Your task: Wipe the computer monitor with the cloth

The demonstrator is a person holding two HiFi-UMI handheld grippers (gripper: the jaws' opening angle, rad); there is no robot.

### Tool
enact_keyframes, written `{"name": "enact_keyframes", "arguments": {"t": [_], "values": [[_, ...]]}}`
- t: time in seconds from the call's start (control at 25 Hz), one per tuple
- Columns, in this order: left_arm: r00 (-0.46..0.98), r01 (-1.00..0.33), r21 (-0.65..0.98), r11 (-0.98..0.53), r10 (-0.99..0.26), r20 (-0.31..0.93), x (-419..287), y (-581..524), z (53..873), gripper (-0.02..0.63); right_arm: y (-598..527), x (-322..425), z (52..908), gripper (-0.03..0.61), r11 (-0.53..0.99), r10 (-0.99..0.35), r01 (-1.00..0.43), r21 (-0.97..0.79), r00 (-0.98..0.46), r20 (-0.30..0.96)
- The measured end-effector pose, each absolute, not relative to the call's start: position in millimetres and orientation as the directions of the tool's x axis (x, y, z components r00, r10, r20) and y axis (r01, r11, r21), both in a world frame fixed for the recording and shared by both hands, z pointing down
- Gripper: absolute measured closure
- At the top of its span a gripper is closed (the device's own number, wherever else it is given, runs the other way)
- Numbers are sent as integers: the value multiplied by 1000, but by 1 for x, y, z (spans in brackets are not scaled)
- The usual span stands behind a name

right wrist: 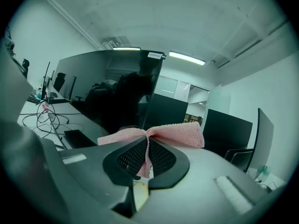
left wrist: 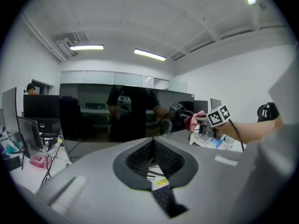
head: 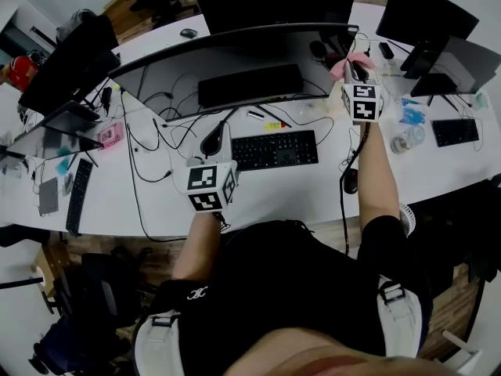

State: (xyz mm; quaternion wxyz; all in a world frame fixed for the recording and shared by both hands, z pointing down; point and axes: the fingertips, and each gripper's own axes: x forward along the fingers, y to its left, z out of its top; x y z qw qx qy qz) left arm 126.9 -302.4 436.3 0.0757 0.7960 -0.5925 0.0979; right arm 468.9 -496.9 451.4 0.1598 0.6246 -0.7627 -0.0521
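Left claw (head: 213,142), closed and empty, hovers over the keyboard (head: 275,149) and cables (head: 145,142); right claw (head: 353,66) pinches the pink cloth (head: 341,64) beside the monitor (head: 235,56).

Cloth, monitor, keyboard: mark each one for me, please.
Cloth (right wrist: 180,133), right gripper view, on its right flap.
Monitor (head: 235,53), head view, on the middle of the curved screen.
Keyboard (head: 275,149), head view, on the middle of the keys.
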Motion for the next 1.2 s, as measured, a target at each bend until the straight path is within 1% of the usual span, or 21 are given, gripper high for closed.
{"name": "enact_keyframes", "arguments": {"t": [0.32,0.56,0.84,1.2], "values": [[265,-960,-8,-278,-921,284,131,-309,446,565,-500,465,510,571,301,-932,-913,276,-221,287],[244,-965,-24,-262,-926,288,127,-312,442,565,-500,466,559,571,347,-894,-910,229,-247,374],[220,-971,-22,-239,-922,318,121,-314,451,564,-500,463,622,571,343,-841,-926,159,-227,491],[189,-976,-34,-215,-916,354,107,-314,461,565,-496,460,671,571,298,-798,-949,106,-186,573]]}}
